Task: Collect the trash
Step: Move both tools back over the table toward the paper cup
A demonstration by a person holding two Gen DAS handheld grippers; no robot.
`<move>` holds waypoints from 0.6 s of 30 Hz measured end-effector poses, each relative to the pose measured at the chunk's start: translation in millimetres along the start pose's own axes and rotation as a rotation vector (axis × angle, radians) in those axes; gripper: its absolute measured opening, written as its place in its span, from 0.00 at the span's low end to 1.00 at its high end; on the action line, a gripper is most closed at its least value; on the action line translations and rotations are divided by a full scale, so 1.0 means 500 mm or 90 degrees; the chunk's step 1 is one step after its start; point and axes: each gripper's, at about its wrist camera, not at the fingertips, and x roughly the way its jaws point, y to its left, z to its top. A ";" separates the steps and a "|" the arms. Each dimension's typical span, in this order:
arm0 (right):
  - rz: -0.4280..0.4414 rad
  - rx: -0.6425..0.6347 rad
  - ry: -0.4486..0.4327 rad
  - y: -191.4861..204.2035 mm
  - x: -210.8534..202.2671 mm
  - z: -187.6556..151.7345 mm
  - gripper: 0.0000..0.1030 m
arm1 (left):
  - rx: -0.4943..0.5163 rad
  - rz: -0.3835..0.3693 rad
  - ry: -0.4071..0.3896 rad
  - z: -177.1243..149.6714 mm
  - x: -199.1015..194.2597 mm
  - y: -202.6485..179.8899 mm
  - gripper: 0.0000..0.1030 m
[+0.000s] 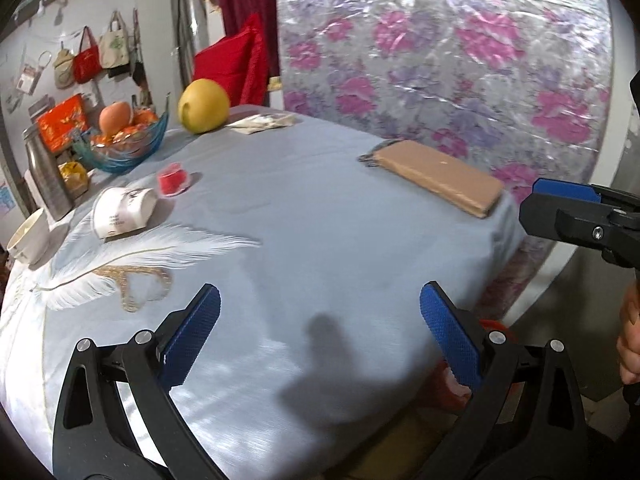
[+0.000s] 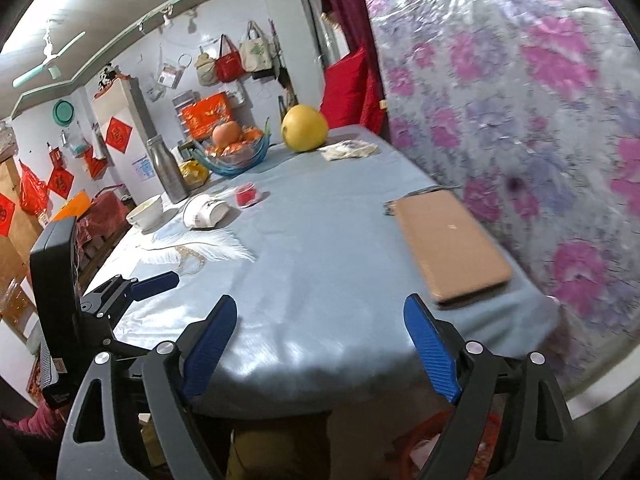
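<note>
Both claws, left claw (image 1: 320, 322) and right claw (image 2: 320, 326), are spread wide and holding nothing. The tipped paper cup (image 1: 124, 213) on the tabletop (image 1: 304, 216) looks light and crushable, so I'd pinch its rim gently.

Right gripper (image 2: 320, 344) agape over table (image 2: 320, 248)

White paper cup (image 1: 124, 213) tipped on its side, small red jelly cup (image 1: 173, 179) just beside
</note>
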 end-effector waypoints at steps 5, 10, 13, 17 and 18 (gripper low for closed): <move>0.026 -0.004 0.022 0.031 0.076 0.027 0.82 | -0.010 0.030 0.014 0.010 0.026 0.061 0.93; 0.052 0.001 0.040 0.053 0.149 0.049 0.82 | -0.019 0.060 0.035 0.026 0.054 0.123 0.93; 0.067 0.013 0.046 0.058 0.187 0.061 0.82 | -0.034 0.084 0.053 0.039 0.074 0.173 0.93; 0.078 0.026 0.062 0.061 0.237 0.073 0.82 | -0.057 0.129 0.060 0.055 0.088 0.244 0.93; 0.076 0.025 0.064 0.062 0.247 0.076 0.82 | -0.066 0.141 0.062 0.059 0.091 0.263 0.93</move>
